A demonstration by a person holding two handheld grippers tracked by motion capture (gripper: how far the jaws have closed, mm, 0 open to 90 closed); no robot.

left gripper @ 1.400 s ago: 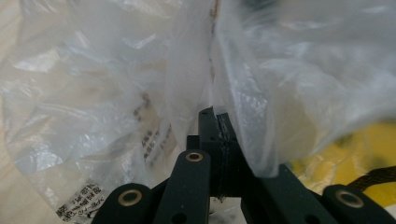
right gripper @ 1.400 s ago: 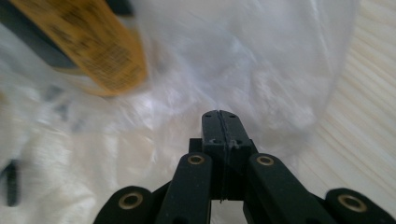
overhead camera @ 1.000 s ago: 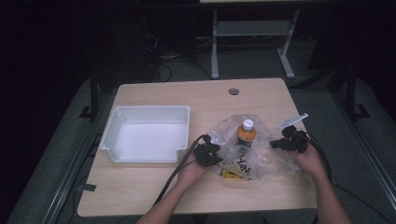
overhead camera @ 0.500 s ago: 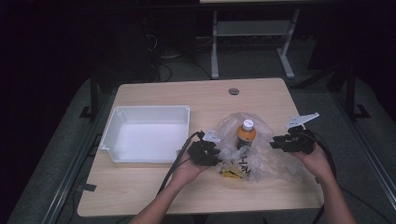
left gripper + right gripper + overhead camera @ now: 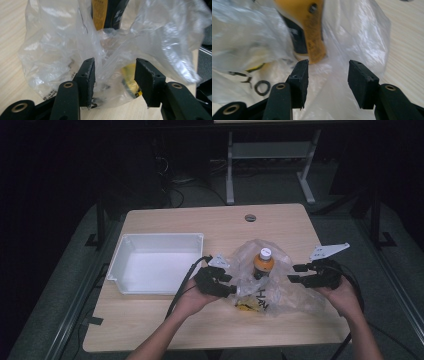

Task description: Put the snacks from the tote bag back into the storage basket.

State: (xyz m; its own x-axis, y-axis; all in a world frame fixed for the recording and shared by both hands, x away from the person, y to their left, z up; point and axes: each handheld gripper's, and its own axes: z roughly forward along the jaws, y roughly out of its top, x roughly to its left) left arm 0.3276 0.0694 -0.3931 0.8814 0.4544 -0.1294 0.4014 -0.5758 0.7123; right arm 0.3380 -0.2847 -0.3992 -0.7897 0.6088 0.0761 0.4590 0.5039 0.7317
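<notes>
— How do the two hands sit?

— The left gripper (image 5: 227,282) is held in a hand that comes in from the bottom edge, with its jaws pointing across at the clear plastic bag (image 5: 280,292). The jaws stand apart and have just been opening; in the left gripper view a fold of the bag's film lies between them, but the pads do not press on it. The right gripper (image 5: 295,274) faces it from the bag's other side, wrist bent inward. Its jaws are likewise apart and have just been opening, with film between them and nothing clamped.

— And the bottle?

— The orange bottle (image 5: 263,262) stands upright inside the bag, between the two grippers, nearer the right one's tips.

— Anything hard to read?

— The bottle's lower half is veiled by crumpled film, and black lettering on the bag is too creased to read. The white tray (image 5: 125,270) lies beyond the left gripper, away from the bag.

— What differs from a second ago?

— Both grippers then sat low against the bag with jaws closed; now they are higher and the film hangs loose.
</notes>
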